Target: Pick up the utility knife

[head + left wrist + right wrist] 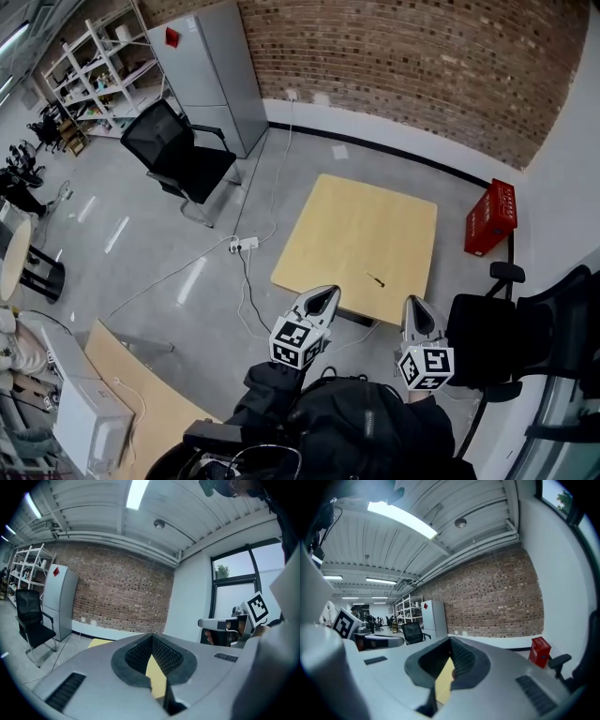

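The utility knife [375, 278], small, slim and dark, lies on the light wooden square table [356, 234] near its front edge. My left gripper [327, 293] hovers at the table's near-left corner, short of the knife and to its left, jaws together and empty. My right gripper [412, 306] hangs just off the near-right edge, shut with nothing in it. In the left gripper view the left gripper [151, 636] points level over the yellow tabletop [157, 677], with the right gripper [220, 623] beside it. The right gripper view shows the right gripper [451, 642] closed likewise.
A black office chair [183, 155] and a grey cabinet [211, 75] stand back left. A red crate [491, 217] sits right of the table, and a black chair [506, 337] is close on my right. A power strip with cables [246, 244] lies on the floor left of the table.
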The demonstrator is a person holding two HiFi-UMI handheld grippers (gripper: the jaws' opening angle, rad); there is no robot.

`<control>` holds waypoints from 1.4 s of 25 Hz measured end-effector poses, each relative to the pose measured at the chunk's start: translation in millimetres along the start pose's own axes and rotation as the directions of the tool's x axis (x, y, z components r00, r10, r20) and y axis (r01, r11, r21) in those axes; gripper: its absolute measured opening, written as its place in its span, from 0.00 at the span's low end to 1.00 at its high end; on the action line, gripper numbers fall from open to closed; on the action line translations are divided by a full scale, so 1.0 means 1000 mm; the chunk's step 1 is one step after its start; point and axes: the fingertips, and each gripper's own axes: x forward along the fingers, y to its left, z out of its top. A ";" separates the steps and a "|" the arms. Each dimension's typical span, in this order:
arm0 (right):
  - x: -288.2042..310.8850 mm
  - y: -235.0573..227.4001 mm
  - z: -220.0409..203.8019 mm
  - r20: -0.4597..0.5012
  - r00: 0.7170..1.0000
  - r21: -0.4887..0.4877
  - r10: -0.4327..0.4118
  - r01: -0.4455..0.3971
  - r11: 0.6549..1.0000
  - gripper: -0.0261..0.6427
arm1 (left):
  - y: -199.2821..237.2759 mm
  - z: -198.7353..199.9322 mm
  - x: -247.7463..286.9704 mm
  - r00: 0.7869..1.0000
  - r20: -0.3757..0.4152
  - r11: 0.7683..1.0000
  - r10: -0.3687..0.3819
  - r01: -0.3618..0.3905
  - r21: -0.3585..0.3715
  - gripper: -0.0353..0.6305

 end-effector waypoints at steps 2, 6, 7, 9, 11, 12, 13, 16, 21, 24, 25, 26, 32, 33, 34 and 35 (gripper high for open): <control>0.008 -0.001 0.000 -0.007 1.000 -0.004 0.014 -0.014 1.000 0.04 | 0.005 0.002 0.003 1.000 0.002 1.000 0.012 -0.012 -0.005 0.06; 0.020 -0.003 -0.001 -0.026 0.999 -0.009 0.048 -0.048 0.999 0.04 | 0.012 0.005 0.008 0.999 0.007 0.999 0.049 -0.048 -0.014 0.06; 0.022 -0.004 -0.003 -0.033 0.998 -0.009 0.055 -0.056 0.998 0.04 | 0.012 0.005 0.008 0.998 0.006 0.998 0.055 -0.055 -0.014 0.06; 0.025 -0.007 -0.006 -0.052 0.997 -0.008 0.065 -0.066 0.998 0.04 | 0.013 0.005 0.010 0.998 0.004 0.998 0.066 -0.066 -0.015 0.06; 0.029 -0.010 -0.011 -0.082 0.994 0.004 0.068 -0.068 0.998 0.04 | 0.016 0.001 0.012 0.997 -0.003 0.997 0.078 -0.078 -0.021 0.06; 0.032 -0.012 -0.016 -0.097 0.993 0.014 0.071 -0.070 0.997 0.04 | 0.020 -0.001 0.013 0.996 -0.009 0.996 0.088 -0.088 -0.025 0.06; 0.034 -0.014 -0.020 -0.109 0.991 0.025 0.077 -0.075 0.997 0.04 | 0.024 -0.005 0.014 0.995 -0.017 0.995 0.100 -0.100 -0.030 0.06; 0.042 -0.025 -0.036 -0.137 0.986 0.052 0.096 -0.089 0.995 0.04 | 0.032 -0.019 0.020 0.991 -0.047 0.990 0.128 -0.131 -0.054 0.06; 0.053 -0.042 -0.069 -0.185 0.977 0.040 0.104 -0.099 0.994 0.04 | 0.036 -0.057 0.031 0.983 -0.122 0.983 0.139 -0.152 -0.099 0.06; 0.061 -0.045 -0.089 -0.225 0.967 0.038 0.118 -0.113 0.993 0.04 | 0.039 -0.079 0.032 0.976 -0.164 0.980 0.144 -0.164 -0.116 0.06; 0.064 -0.047 -0.095 -0.240 0.963 0.037 0.121 -0.116 0.993 0.04 | 0.040 -0.085 0.032 0.973 -0.178 0.979 0.145 -0.168 -0.119 0.06; 0.068 -0.049 -0.102 -0.255 0.959 0.035 0.123 -0.117 0.992 0.04 | 0.041 -0.091 0.034 0.971 -0.191 0.978 0.146 -0.171 -0.122 0.06; 0.087 -0.054 -0.143 -0.352 0.925 0.041 0.140 -0.134 0.990 0.04 | 0.045 -0.130 0.039 0.948 -0.279 0.972 0.151 -0.194 -0.130 0.06; 0.089 -0.053 -0.150 -0.368 0.918 0.041 0.146 -0.141 0.989 0.04 | 0.045 -0.137 0.039 0.943 -0.295 0.972 0.152 -0.196 -0.128 0.06; 0.092 -0.053 -0.157 -0.383 0.911 0.039 0.151 -0.147 0.988 0.04 | 0.045 -0.144 0.039 0.938 -0.311 0.972 0.151 -0.199 -0.128 0.06; 0.094 -0.052 -0.165 -0.397 0.905 0.037 0.155 -0.153 0.988 0.04 | 0.045 -0.151 0.039 0.934 -0.324 0.971 0.150 -0.201 -0.132 0.06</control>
